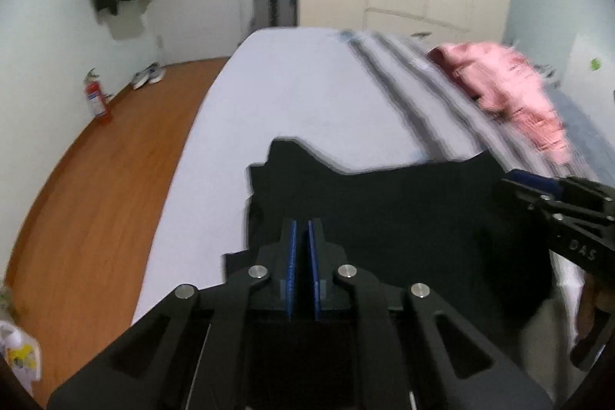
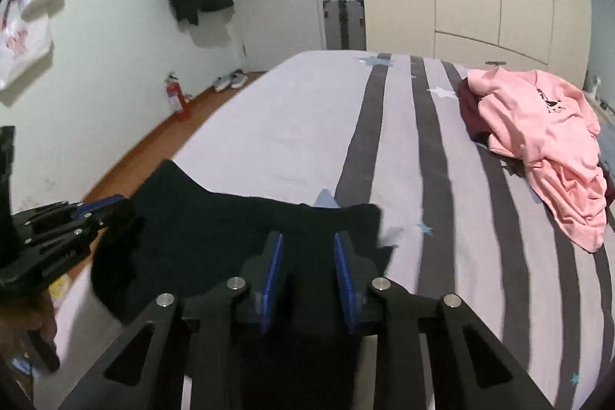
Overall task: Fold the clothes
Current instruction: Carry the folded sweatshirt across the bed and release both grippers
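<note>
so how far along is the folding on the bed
Early. Nothing folded is in view. In hand: the black garment lies on the bed nearest the cameras, with the left gripper shut over its left part and the right gripper slightly open above its right edge; whether either grips cloth is unclear. Left: the pink top and the dark red garment under it, still heaped.

"DAS" (partial) on right gripper (image 1: 517,179)
</note>
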Demonstrator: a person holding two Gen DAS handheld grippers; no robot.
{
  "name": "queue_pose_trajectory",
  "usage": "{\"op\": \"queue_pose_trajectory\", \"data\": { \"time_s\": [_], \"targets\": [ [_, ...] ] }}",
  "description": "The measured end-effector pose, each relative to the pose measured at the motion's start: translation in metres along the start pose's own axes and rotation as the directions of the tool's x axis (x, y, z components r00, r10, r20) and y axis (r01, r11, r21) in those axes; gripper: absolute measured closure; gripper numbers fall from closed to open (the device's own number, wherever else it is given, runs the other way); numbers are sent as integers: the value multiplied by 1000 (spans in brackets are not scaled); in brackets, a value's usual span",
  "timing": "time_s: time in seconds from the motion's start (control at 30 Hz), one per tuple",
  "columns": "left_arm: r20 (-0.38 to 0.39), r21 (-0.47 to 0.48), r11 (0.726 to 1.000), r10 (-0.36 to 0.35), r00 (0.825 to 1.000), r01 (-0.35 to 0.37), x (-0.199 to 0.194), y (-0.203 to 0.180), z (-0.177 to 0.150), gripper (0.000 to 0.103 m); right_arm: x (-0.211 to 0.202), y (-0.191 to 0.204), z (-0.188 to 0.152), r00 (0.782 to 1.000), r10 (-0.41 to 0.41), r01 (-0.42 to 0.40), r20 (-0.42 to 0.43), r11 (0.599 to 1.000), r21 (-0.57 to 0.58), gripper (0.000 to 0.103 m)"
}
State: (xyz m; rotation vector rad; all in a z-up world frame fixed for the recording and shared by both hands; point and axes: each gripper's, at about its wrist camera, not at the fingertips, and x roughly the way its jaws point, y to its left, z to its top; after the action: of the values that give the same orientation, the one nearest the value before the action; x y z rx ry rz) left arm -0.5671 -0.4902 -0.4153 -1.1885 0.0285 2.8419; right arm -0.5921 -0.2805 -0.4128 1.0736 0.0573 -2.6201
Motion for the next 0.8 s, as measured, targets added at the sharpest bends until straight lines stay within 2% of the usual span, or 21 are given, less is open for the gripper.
{"op": "queue_pose_trajectory", "data": {
  "time_s": [0.07, 0.13, 0.27, 0.3, 0.37, 0.47, 0.5, 0.6, 0.63, 0.73, 0.8],
  "targets": [
    [-31, -12, 1000, 6, 999, -6, 15, 10, -12, 98, 19, 2, -6, 999, -28, 27, -43, 1000, -2, 79],
    [-32, -40, 999, -6, 999, 5, 16, 11, -10, 98, 46, -8, -24, 994, -34, 37, -108, 999, 27, 86],
    [-26, -69, 997, -23, 999, 21, 12, 10, 1, 98, 50, -14, -27, 994, -31, 35, -102, 999, 36, 88],
    [-3, -57, 998, -29, 1000, 29, 4, 7, 5, 98, 47, -15, -24, 994, -31, 35, -105, 999, 41, 88],
    [55, -27, 998, -58, 997, 59, -6, -5, 20, 98, 37, -14, -18, 997, -26, 30, -78, 998, 52, 88],
    [71, -25, 997, -72, 995, 74, 8, -7, 38, 98, 27, -17, 2, 999, -30, 30, -10, 998, 50, 88],
    [54, -24, 998, -61, 997, 62, 18, -6, 41, 98, 34, -19, 5, 999, -32, 34, -28, 998, 54, 88],
    [-61, -42, 999, -21, 998, 18, 59, 6, 34, 99, 60, -26, 11, 995, -39, 45, -95, 997, 67, 88],
    [-67, -51, 999, -19, 998, 15, 66, 10, 29, 99, 69, -24, 9, 992, -46, 52, -116, 997, 48, 88],
    [-36, -67, 998, 7, 999, -10, 69, 11, 22, 99, 77, -9, 0, 993, -86, 80, -82, 994, -75, 88],
    [-31, -98, 995, -7, 999, 4, 70, 15, 20, 99, 81, -13, -1, 994, -74, 70, -77, 996, -55, 88]
  ]
}}
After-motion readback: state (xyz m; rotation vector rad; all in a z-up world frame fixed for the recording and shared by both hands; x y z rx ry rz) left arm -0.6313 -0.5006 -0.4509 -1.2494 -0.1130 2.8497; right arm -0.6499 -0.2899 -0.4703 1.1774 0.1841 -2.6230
